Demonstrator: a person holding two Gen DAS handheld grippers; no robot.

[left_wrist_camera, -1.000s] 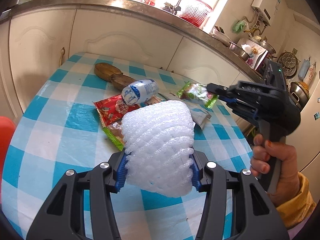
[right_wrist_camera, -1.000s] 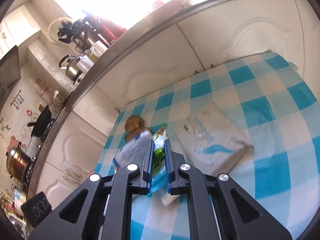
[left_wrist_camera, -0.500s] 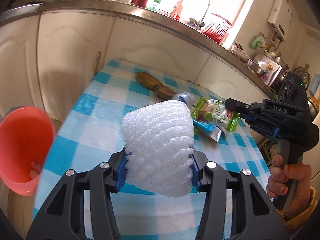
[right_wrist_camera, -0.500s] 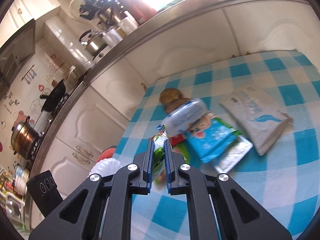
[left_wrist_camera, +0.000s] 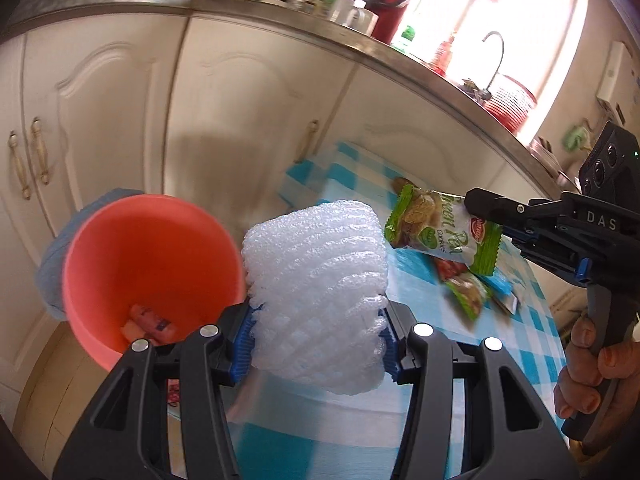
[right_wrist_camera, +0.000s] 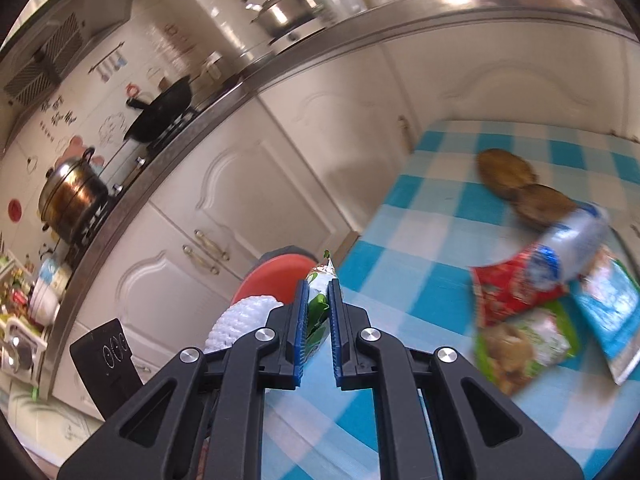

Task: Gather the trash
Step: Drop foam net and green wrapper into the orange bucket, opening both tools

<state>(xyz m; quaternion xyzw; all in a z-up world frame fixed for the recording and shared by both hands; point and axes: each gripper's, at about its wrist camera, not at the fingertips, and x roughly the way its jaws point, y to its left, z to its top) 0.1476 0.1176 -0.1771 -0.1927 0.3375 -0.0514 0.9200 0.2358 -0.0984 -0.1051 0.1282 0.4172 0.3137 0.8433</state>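
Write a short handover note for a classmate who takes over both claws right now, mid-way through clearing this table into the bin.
Left claw: shut on the white foam mesh fruit sleeve, close beside the round orange plastic bin.
Right claw: shut on the green and white cookie wrapper, above the blue and white checked tablecloth.
Done: a few scraps already lie in the bin's bottom.
Left: drop both held pieces in. Then clear the table's clear plastic bottle, red snack wrapper, green snack packet, blue packet and two brown flat round pieces.
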